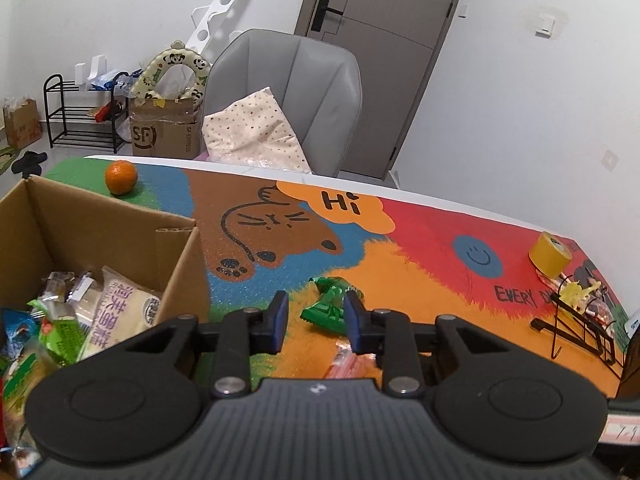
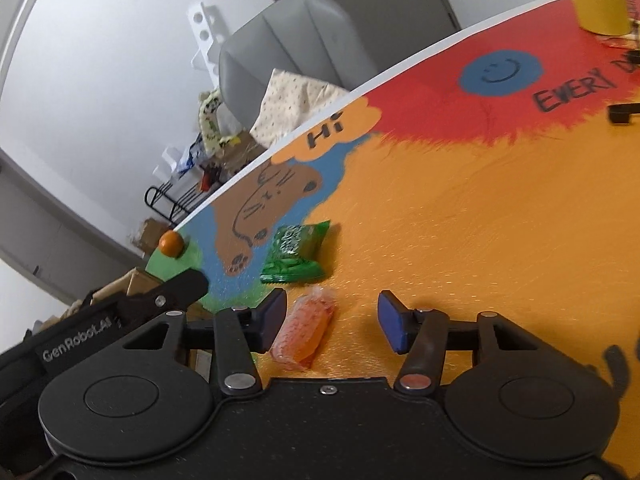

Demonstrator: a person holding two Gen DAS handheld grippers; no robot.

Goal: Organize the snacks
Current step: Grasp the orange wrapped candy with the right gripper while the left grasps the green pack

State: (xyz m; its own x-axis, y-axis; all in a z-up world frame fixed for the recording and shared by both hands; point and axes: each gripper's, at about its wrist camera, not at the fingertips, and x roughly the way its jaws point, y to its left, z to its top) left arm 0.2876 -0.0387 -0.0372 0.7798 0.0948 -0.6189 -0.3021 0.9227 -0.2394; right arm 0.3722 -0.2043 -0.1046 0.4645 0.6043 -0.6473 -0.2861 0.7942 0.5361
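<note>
A green snack packet (image 1: 326, 308) lies on the colourful table mat (image 1: 420, 280), just beyond the tips of my left gripper (image 1: 316, 320). The jaws stand narrowly apart and neither pad presses on it. In the right wrist view the same green packet (image 2: 294, 252) lies flat, apart from everything. An orange sweet in clear wrap (image 2: 304, 330) lies between the fingers of my right gripper (image 2: 332, 320), close beside the left pad and far from the right one. This gripper is open. The orange sweet (image 1: 346, 364) also shows below the left gripper's right finger.
An open cardboard box (image 1: 100, 224) at the left holds several snack bags (image 1: 100, 312). An orange fruit (image 1: 121, 177) sits at the far left of the mat. A yellow tape roll (image 1: 550, 258) and a black wire rack (image 1: 580, 328) stand at the right. A grey chair (image 1: 288, 92) is behind the table.
</note>
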